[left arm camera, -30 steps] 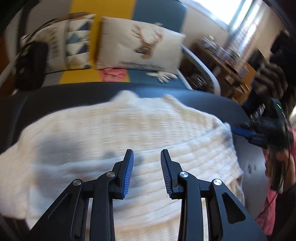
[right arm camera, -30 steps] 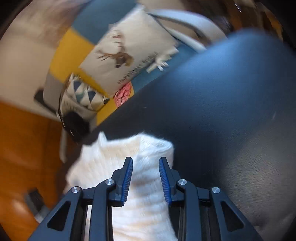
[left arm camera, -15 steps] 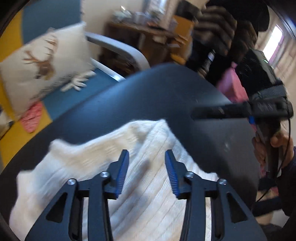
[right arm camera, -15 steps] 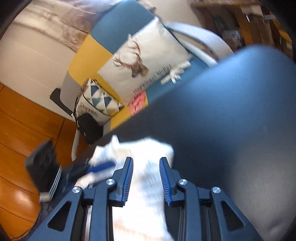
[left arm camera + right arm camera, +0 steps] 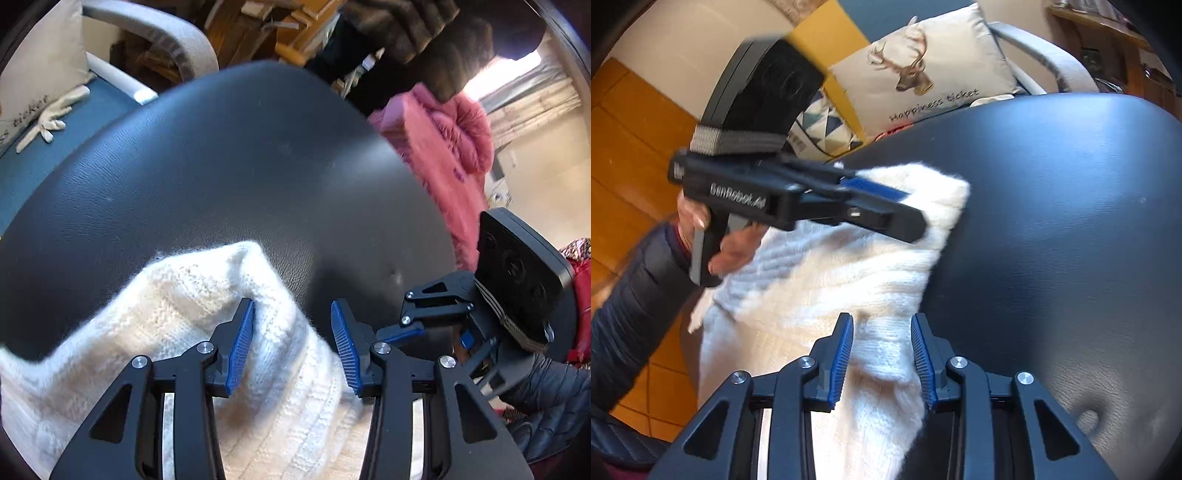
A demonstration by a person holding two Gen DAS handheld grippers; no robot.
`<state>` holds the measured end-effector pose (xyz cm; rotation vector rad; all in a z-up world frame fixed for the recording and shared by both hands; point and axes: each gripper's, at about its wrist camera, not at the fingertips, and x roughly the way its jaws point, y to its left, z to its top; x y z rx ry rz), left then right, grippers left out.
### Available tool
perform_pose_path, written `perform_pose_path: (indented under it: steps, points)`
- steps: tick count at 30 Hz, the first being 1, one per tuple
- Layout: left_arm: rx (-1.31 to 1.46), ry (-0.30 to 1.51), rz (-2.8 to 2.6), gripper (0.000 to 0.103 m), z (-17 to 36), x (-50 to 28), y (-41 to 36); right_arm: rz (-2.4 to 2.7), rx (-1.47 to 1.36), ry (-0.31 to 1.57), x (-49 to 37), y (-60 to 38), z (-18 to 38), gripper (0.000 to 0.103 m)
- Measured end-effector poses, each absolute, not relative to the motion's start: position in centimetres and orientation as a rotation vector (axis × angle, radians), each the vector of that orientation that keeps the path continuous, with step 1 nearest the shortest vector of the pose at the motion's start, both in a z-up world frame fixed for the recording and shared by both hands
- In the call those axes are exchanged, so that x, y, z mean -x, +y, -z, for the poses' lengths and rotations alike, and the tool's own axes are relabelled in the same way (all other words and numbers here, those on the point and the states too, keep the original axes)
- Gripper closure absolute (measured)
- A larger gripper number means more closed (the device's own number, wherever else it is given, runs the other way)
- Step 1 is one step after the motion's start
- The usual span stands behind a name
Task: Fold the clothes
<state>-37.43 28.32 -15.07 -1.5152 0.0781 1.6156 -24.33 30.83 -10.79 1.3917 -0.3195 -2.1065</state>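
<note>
A cream knitted sweater lies bunched on a round black leather surface. My left gripper is open and low over the sweater's far corner, with knit showing between its blue pads. In the right wrist view the same left gripper is seen side-on, held by a hand, reaching over the corner of the sweater. My right gripper is open above the sweater's near right edge. The left wrist view shows the right gripper close by on the right.
A sofa with a deer cushion and a patterned cushion stands behind the black surface. A white glove lies on its blue seat. A pink jacket hangs at the right. Orange wooden floor lies to the left.
The left gripper has swung right and moved to the sweater's far corner, and now shows large in the right wrist view. The two grippers have come close together. Both stayed open.
</note>
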Motion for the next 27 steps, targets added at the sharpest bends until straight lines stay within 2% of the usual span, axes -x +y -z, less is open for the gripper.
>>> perform_pose_path:
  steps: [2, 3, 4, 5, 9, 14, 16, 18, 22, 24, 25, 26, 27]
  points:
    - [1.483, 0.073, -1.632, 0.059, 14.7, 37.5, 28.4, 2.13, -1.383, -0.228, 23.7, 29.8, 10.7, 0.071]
    - [1.46, 0.066, -1.643, 0.063, 14.4, 37.5, 28.4, 2.133, -1.373, -0.208, 23.4, 29.6, 10.6, 0.073]
    - [1.426, 0.041, -1.65, 0.075, 13.9, 37.5, 28.2, 2.137, -1.362, -0.188, 23.1, 29.4, 10.4, 0.074]
    - [1.384, 0.006, -1.655, 0.077, 13.4, 37.4, 27.8, 2.152, -1.363, -0.164, 23.0, 29.3, 10.4, 0.074]
    - [1.341, -0.036, -1.719, 0.077, 12.9, 38.5, 27.3, 2.181, -1.356, -0.133, 22.6, 29.5, 10.2, 0.074]
    - [1.467, 0.078, -1.674, 0.068, 14.3, 40.2, 28.7, 2.177, -1.373, -0.156, 22.8, 29.4, 10.6, 0.074]
    - [1.483, 0.071, -1.649, 0.067, 14.6, 40.6, 28.8, 2.182, -1.38, -0.159, 23.0, 29.5, 10.8, 0.074]
    - [1.498, 0.055, -1.623, 0.062, 14.8, 40.9, 28.9, 2.18, -1.385, -0.162, 23.0, 29.5, 11.0, 0.074]
    - [1.525, 0.037, -1.565, 0.061, 15.4, 41.2, 28.9, 2.189, -1.375, -0.151, 22.9, 29.6, 11.2, 0.074]
    - [1.504, 0.097, -1.557, 0.061, 15.5, 39.9, 29.7, 2.198, -1.367, -0.146, 22.9, 29.5, 11.1, 0.074]
    - [1.472, 0.113, -1.579, 0.068, 15.1, 39.4, 29.7, 2.199, -1.366, -0.144, 22.9, 29.4, 11.3, 0.074]
    - [1.429, 0.117, -1.612, 0.081, 14.5, 38.9, 29.6, 2.201, -1.364, -0.137, 22.9, 29.3, 11.3, 0.074]
    - [1.386, 0.122, -1.644, 0.081, 13.9, 38.4, 29.5, 2.203, -1.362, -0.13, 22.9, 29.2, 11.4, 0.074]
